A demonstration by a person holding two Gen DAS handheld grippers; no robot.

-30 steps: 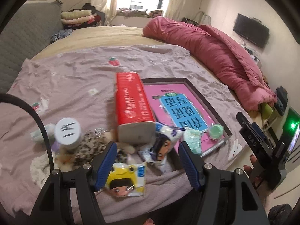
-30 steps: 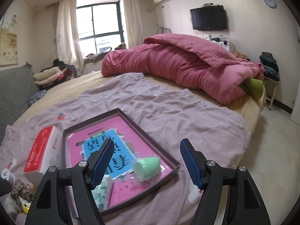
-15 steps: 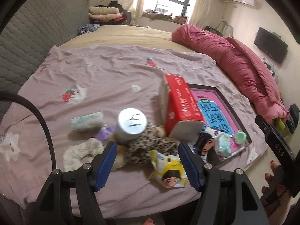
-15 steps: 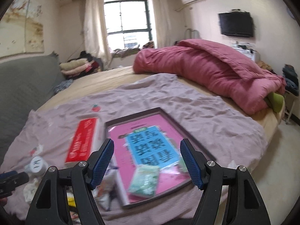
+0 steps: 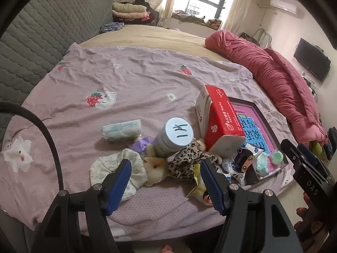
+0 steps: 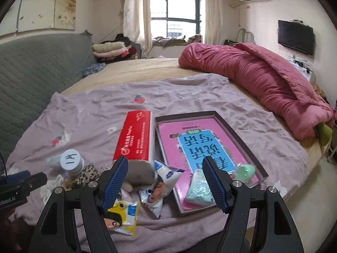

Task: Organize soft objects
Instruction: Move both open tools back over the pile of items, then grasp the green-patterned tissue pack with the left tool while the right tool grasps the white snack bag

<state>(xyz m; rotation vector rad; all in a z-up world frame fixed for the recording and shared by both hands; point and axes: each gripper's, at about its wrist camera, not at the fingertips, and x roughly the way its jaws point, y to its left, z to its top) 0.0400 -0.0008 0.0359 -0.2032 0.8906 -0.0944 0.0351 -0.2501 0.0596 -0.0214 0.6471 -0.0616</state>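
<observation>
Blue-padded left gripper (image 5: 166, 178) wide open, empty, hovering over the near edge of the mauve sheet (image 5: 130, 78). Framed between its fingers: small plush bear (image 5: 154, 165) lying beside leopard-print cloth (image 5: 187, 158), the two touching. White floral cloth (image 5: 118, 168) partly behind the left finger. Yellow cartoon packet (image 5: 200, 189) tucked behind the right finger, near the sheet's front edge. Just past the bear, grey jar with handwritten white lid (image 5: 179, 133), tilted, leaning into the pile. Farther left, pale tissue pack (image 5: 122, 129) lying flat, apart from the rest.

Over to the right gripper (image 6: 166, 184): also spread wide, nothing held, hovering above the clutter. Below its left finger, the same yellow packet (image 6: 124, 219); between the fingers, blue-and-white cartoon packet (image 6: 160, 187) resting on the sheet just beside the tray's near corner. Red tissue box (image 6: 134, 137) behind it, lying lengthwise alongside the dark-rimmed tray (image 6: 238, 132). Inside the tray, at the near end: green speckled pouch (image 6: 199, 191) and mint egg-shaped sponge (image 6: 245, 171), both on a pink-and-blue book (image 6: 200, 147). Far side: rumpled red quilt (image 6: 263, 80), then window and wall-mounted TV (image 6: 294, 37).
</observation>
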